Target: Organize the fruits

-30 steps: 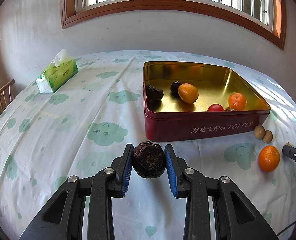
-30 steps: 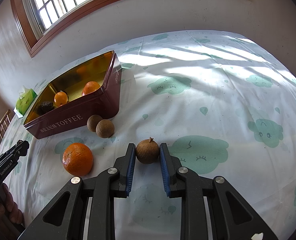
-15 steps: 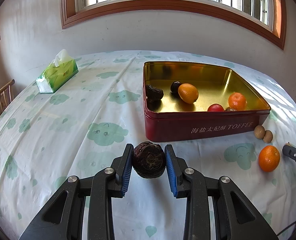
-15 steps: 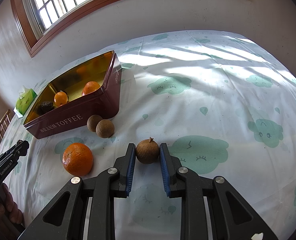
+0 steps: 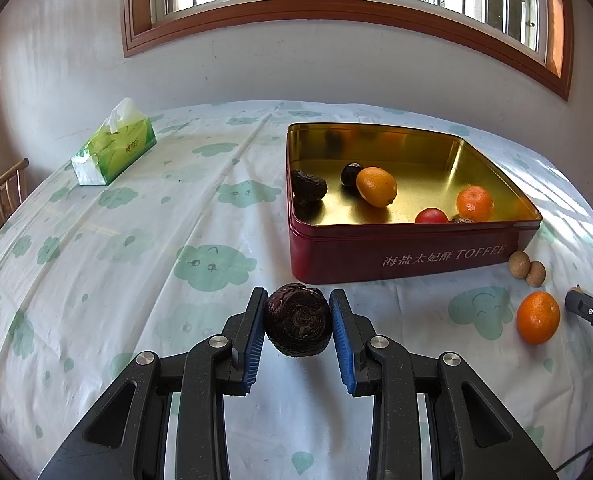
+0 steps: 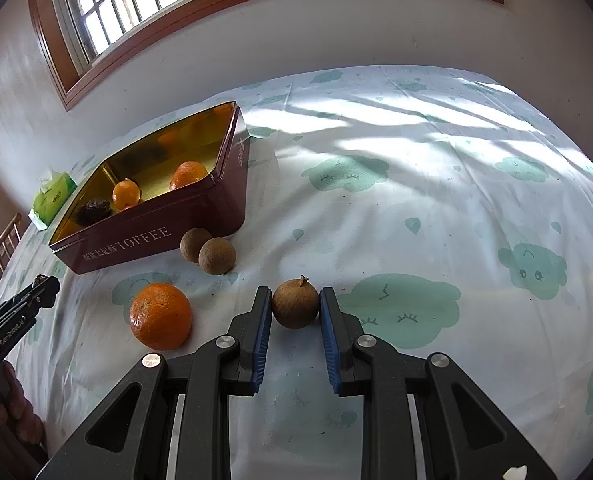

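My left gripper (image 5: 297,312) is shut on a dark wrinkled purple fruit (image 5: 297,319), held just in front of the red toffee tin (image 5: 400,258). The tin holds two oranges, a red fruit and dark fruits. My right gripper (image 6: 296,306) is shut on a small brown round fruit (image 6: 296,303) with a stem. An orange (image 6: 160,316) lies on the cloth to its left. Two more brown fruits (image 6: 210,250) sit against the tin's corner (image 6: 232,216). In the left wrist view the same orange (image 5: 538,317) and brown pair (image 5: 527,269) lie at the right.
A green tissue pack (image 5: 114,149) lies at the table's far left. A wooden chair (image 5: 0,196) stands beyond the left edge. The right gripper's tip (image 5: 592,312) shows at the right edge; the left gripper and a hand (image 6: 12,320) show at the lower left.
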{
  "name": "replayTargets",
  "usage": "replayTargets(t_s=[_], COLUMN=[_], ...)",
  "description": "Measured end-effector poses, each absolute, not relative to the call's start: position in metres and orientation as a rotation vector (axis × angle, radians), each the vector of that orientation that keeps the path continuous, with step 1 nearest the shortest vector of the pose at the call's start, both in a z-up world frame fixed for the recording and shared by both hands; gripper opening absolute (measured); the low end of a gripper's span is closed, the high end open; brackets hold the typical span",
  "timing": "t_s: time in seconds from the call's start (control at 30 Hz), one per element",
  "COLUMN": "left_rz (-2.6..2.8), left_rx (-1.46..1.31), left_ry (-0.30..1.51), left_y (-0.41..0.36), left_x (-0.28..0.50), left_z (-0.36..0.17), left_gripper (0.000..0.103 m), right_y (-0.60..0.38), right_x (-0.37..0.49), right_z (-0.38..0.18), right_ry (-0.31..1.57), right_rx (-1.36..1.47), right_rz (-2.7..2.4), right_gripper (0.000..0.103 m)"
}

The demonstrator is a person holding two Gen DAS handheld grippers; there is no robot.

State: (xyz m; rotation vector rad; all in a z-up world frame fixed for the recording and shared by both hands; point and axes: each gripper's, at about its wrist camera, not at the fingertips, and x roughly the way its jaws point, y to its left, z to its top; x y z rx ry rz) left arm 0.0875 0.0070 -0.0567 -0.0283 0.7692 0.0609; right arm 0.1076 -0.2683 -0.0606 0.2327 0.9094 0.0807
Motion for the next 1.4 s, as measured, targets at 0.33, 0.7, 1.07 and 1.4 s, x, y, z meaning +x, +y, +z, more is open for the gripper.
replayTargets(t_s=[0.33, 0.7, 1.07, 1.4], left_rz=[0.054, 0.040, 0.040, 0.038], left_rx=[-0.035, 0.007, 0.019, 0.016], left_ry=[0.741, 0.696, 0.676, 0.651], left_y=[0.006, -0.001, 0.001, 0.004], left_x=[0.084, 0.078, 0.080, 0.081], left_z=[-0.052, -0.047, -0.041, -0.030], left_gripper=[0.033, 0.033, 0.033, 0.033], right_y=[-0.261, -0.245, -0.230, -0.225], right_x=[0.097, 0.094, 0.094, 0.094], right_z=[-0.053, -0.029, -0.019, -0.013], right_ry=[0.893, 0.847, 0.824, 0.812], right_rx=[0.254, 0.241, 0.225, 0.226], right_rz=[0.108, 0.158, 0.195, 0.205], right_gripper=[0.022, 0.022, 0.022, 0.022])
